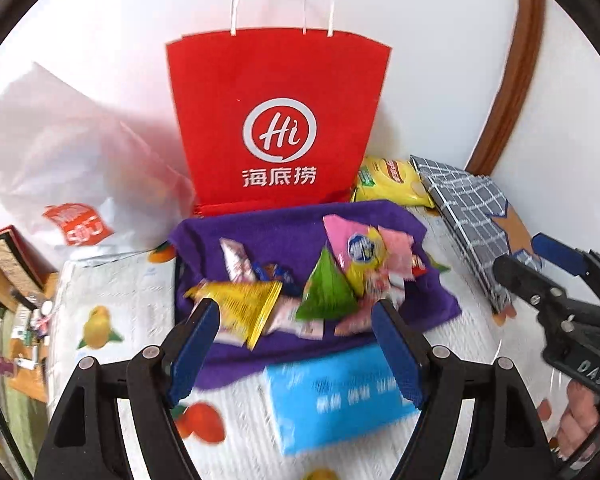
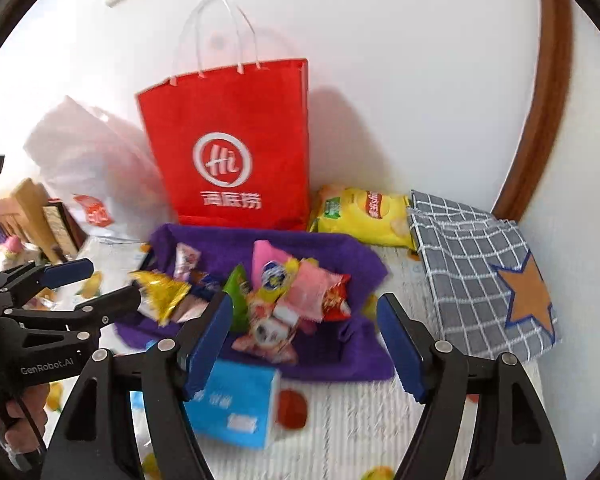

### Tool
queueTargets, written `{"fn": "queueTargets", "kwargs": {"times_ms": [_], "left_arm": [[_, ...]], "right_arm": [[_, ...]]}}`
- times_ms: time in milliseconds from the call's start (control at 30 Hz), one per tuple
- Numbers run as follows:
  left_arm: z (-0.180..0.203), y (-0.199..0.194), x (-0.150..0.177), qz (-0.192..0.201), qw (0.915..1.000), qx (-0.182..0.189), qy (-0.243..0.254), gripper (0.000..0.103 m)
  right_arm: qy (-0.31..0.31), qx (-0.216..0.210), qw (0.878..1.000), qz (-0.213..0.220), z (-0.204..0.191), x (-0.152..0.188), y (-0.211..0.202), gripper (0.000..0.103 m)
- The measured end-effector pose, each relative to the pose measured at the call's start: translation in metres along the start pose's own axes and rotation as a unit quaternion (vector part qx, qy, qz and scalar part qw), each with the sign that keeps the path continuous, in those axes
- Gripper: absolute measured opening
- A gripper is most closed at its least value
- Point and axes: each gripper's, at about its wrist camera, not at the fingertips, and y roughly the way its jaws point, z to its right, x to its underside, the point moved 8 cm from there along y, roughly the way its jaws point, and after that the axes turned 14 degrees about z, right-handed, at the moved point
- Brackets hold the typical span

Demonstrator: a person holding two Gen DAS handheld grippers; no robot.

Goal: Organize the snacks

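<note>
A: Both grippers hang above the pile, I think. The left gripper (image 1: pixel 296 316) has its jaws apart and nothing between them. The right gripper (image 2: pixel 305 320) is the same, open and empty.

B: Yes. The snacks (image 1: pixel 300 280) lie in a heap on the purple cloth (image 1: pixel 284 228), in front of the red paper bag (image 1: pixel 278 120).

A: How should one take them well?

B: I would pick one packet at the edge, for example the green triangle packet (image 1: pixel 326 284), and close on its flat sides, so the others do not slide.

A: And the containers?

B: The red bag stands upright; its inside I cannot see. The checked bag (image 2: pixel 480 268) lies flat at the right. The yellow chip bag (image 2: pixel 364 212) rests between them, outside both.
</note>
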Motion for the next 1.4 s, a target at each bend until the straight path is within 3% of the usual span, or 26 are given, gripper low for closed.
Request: {"fn": "queueTargets", "kwargs": {"times_ms": [133,333,500,733,967,1400], "left_arm": [[-0.001,-0.045,0.015,0.021,0.9997,-0.012,0.009,0.083],[0.004,-0.098,0.039,0.042,0.9990,-0.012,-0.006,0.088],[0.016,-0.138,0.059,0.066,0.9974,-0.028,0.004,0.092],[0.027,-0.182,0.072,0.096,0.9949,-0.030,-0.002,0.092],[0.043,-0.202,0.079,0.113,0.9931,-0.032,0.004,0.092],[0.052,-0.207,0.081,0.117,0.9926,-0.033,0.008,0.092]], "right_arm": [[0.013,-0.014,1.000,0.000,-0.005,0.016,-0.036,0.085],[0.013,-0.016,1.000,0.003,-0.011,0.046,-0.080,0.087],[0.019,-0.020,0.999,0.025,-0.016,0.061,-0.123,0.102],[0.024,-0.005,0.999,0.048,-0.013,0.075,-0.171,0.103],[0.025,0.001,0.998,0.058,-0.005,0.082,-0.198,0.103],[0.048,0.000,0.997,0.068,0.003,0.085,-0.209,0.103]]}}
